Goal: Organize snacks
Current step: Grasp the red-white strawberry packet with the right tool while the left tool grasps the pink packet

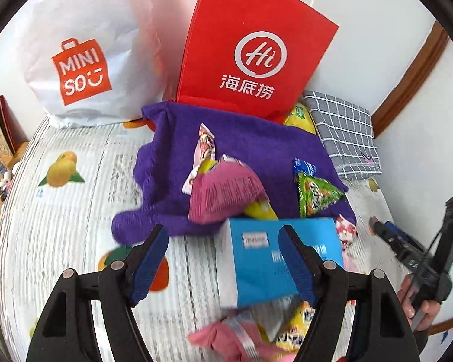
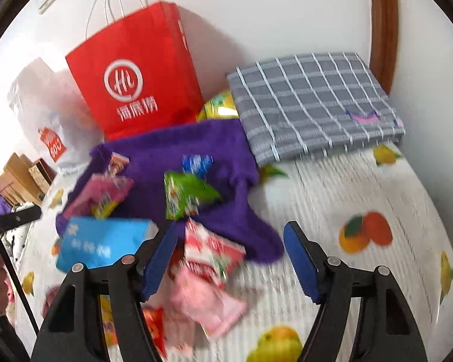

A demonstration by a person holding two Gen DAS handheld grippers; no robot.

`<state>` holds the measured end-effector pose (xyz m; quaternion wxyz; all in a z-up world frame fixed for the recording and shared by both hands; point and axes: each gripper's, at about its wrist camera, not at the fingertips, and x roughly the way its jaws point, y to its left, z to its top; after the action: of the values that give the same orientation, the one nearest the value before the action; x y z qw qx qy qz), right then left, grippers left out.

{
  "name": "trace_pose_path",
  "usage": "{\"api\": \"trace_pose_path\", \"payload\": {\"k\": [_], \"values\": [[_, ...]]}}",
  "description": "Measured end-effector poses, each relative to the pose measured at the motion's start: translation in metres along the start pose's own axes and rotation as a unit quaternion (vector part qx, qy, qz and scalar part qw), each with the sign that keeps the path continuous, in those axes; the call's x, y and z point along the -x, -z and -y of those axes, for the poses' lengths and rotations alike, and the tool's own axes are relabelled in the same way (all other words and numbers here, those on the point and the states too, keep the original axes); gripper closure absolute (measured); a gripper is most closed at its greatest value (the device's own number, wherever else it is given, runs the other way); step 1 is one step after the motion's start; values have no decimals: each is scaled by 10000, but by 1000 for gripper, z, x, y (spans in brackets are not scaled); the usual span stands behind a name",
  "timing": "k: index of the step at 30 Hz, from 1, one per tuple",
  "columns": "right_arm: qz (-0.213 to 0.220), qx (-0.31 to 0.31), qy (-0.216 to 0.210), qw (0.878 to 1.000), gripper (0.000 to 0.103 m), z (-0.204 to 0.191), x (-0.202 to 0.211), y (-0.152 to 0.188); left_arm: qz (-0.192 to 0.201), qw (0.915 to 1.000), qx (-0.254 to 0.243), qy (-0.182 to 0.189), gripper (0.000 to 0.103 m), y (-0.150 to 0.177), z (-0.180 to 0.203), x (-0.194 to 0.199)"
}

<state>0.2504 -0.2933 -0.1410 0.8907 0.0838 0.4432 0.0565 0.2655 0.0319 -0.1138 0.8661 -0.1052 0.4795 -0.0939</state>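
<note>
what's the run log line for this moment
left gripper: open, empty | right gripper: open, empty | blue box: on bed | snacks: scattered

— Where does the left wrist view sit?
— Behind the left gripper (image 1: 223, 259), angled steeply down at the bed (image 1: 60, 226), close above the blue box (image 1: 256, 259), facing the wall and the red paper bag (image 1: 256, 54).
— And the right wrist view?
— Behind the right gripper (image 2: 229, 256), same downward tilt, set further right, nearer the grey checked cloth (image 2: 314, 102).
— What do they share?
— The red bag, the purple towel (image 2: 196, 147), the box and the cloth; the left view also catches the right gripper at its right edge.
</note>
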Motion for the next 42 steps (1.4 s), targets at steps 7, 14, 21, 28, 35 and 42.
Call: {"api": "trace_pose_path", "payload": {"k": [7,14,21,28,35,42], "values": [[-301,-52,-293,9991,30,-2,-21,25,67,9999,88,-6,29,29,-8,18],[-552,-262,-530,9967,30,-15,-58,24,66,9998,160,-65,29,49,-23,30],[-408,-341,-350,9980,58,-15,-61,23,6,9998,206,50,29,66,-28,36],[139,-502,-293,9982,58,-5,-4,16,80,9996,187,169,29,76,-21,48],[152,-301,-283,9990,58,-4,49,41,62,9993,81,350,29,90,-7,52],[-346,236,-433,9982,58,-13,69,101,-111,9994,-3,323,29,78,5,20]]}}
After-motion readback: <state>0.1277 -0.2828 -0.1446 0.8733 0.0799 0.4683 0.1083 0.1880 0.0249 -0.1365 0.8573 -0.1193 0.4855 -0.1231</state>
